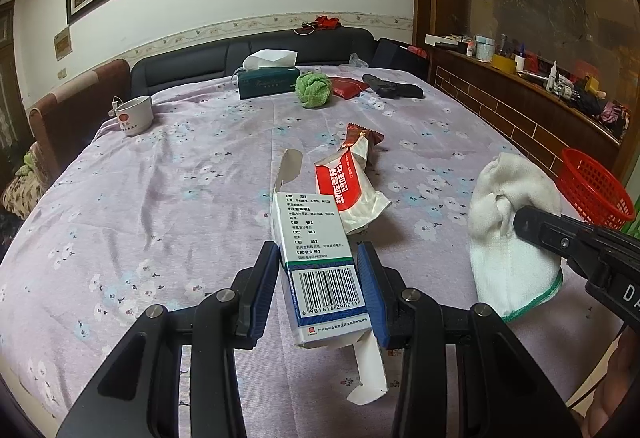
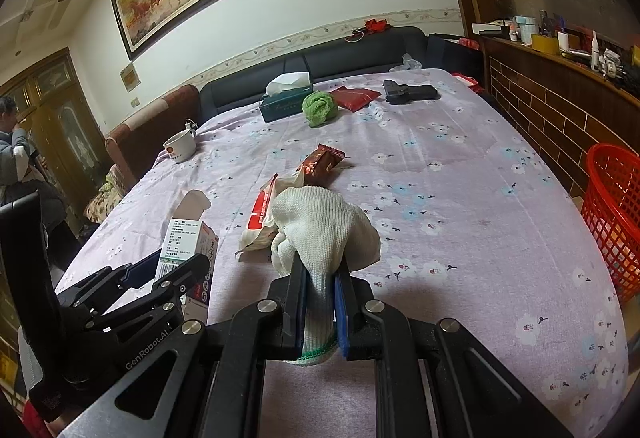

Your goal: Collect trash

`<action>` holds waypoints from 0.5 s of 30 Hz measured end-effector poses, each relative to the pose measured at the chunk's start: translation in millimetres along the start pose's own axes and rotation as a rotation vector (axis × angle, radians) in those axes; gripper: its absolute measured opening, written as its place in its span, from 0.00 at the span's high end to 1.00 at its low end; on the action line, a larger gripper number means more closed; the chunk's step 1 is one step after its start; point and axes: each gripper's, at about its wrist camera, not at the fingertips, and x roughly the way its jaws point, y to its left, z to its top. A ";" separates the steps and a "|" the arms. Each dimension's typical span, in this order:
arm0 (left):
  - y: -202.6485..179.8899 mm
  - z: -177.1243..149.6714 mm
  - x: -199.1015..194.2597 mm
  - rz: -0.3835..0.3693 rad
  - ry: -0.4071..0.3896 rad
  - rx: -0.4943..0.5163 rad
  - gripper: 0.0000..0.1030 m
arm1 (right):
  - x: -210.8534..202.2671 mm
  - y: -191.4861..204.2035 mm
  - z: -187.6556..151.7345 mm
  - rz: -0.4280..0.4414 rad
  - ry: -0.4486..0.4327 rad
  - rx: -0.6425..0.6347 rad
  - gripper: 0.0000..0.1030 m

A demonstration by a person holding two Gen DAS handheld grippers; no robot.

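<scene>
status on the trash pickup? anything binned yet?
Done: cannot confirm; what shows of the red basket looks empty. In hand: left gripper is shut on the medicine box, right gripper is shut on the white glove, both over the table. Left: the red-and-white packet and the brown wrapper lie on the cloth.

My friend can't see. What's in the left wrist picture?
The left gripper holds a white box over a flowery tablecloth. At right, the other gripper holds a white glove near a red basket.
</scene>
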 end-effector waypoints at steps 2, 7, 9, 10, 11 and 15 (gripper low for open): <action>-0.9 0.2 0.1 -0.001 0.001 0.002 0.62 | -0.2 -1.6 0.1 0.000 0.000 0.004 0.87; -3.4 1.3 1.3 -0.011 0.007 0.006 0.62 | -0.4 -5.0 1.1 -0.002 -0.001 0.013 0.87; -4.0 2.0 1.8 -0.015 0.009 0.007 0.62 | -0.6 -6.1 1.4 -0.002 -0.001 0.017 0.87; -4.6 2.1 1.8 -0.016 0.010 0.008 0.62 | -0.7 -6.5 1.7 -0.002 -0.001 0.018 0.87; -5.1 2.2 1.8 -0.017 0.010 0.009 0.62 | -1.0 -6.6 1.7 -0.004 -0.002 0.018 0.87; -6.0 2.5 2.0 -0.022 0.014 0.007 0.62 | -0.8 -7.6 2.0 -0.003 0.000 0.020 0.87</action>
